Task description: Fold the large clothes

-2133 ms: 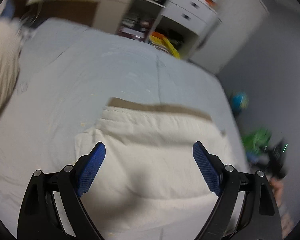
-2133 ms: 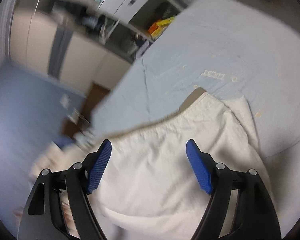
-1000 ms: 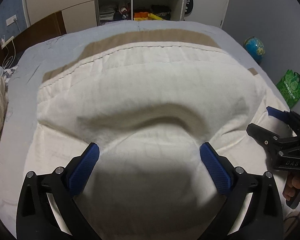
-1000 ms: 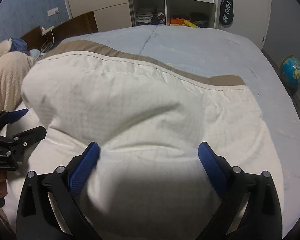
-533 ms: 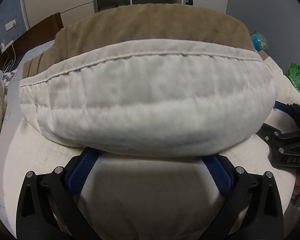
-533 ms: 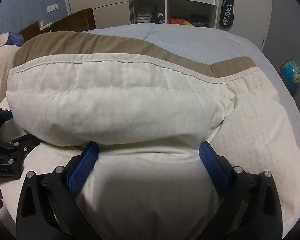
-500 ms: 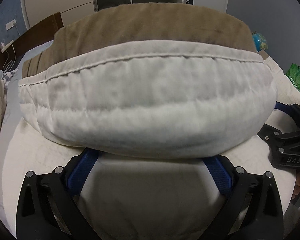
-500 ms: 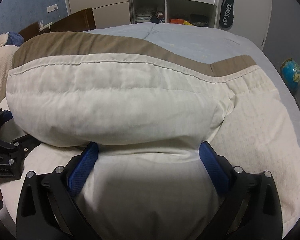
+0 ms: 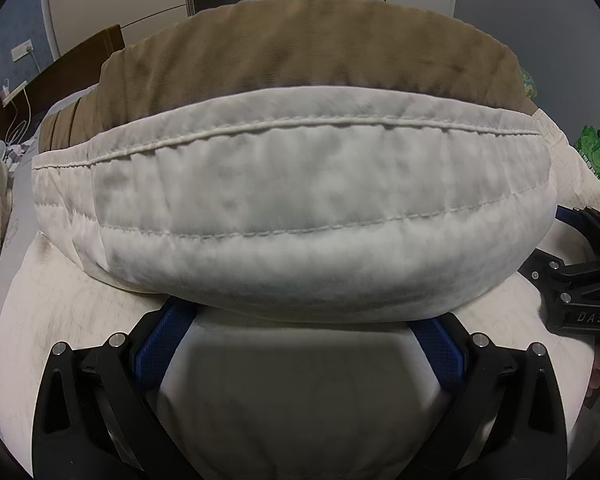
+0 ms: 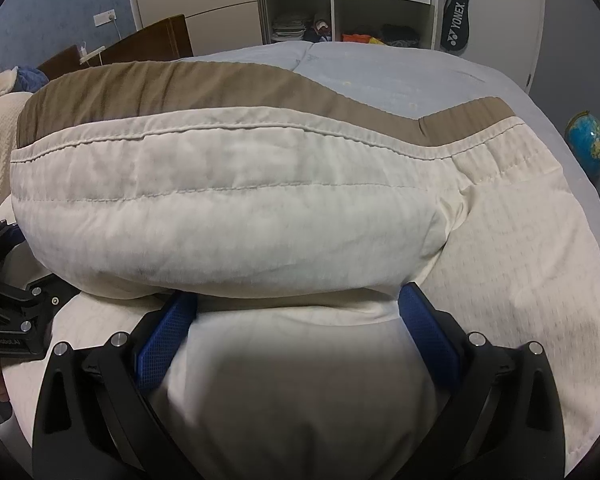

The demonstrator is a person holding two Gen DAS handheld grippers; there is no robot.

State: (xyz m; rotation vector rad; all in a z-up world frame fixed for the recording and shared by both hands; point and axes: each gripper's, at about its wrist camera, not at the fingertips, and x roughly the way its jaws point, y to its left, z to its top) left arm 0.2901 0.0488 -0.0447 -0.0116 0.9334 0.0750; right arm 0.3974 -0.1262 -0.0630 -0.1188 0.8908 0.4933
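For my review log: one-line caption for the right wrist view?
Open right gripper under a cream garment fold on the bed.

Home bedroom, bed with pale blue sheet [image 10: 400, 76], open wardrobe shelves [image 10: 300, 4], globe [image 10: 586, 142]

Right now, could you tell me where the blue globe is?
In the right wrist view, the blue globe stands at the far right, beyond the light blue bed edge.

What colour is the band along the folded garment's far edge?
Brown, against the cream garment; the band shows best in the right wrist view.
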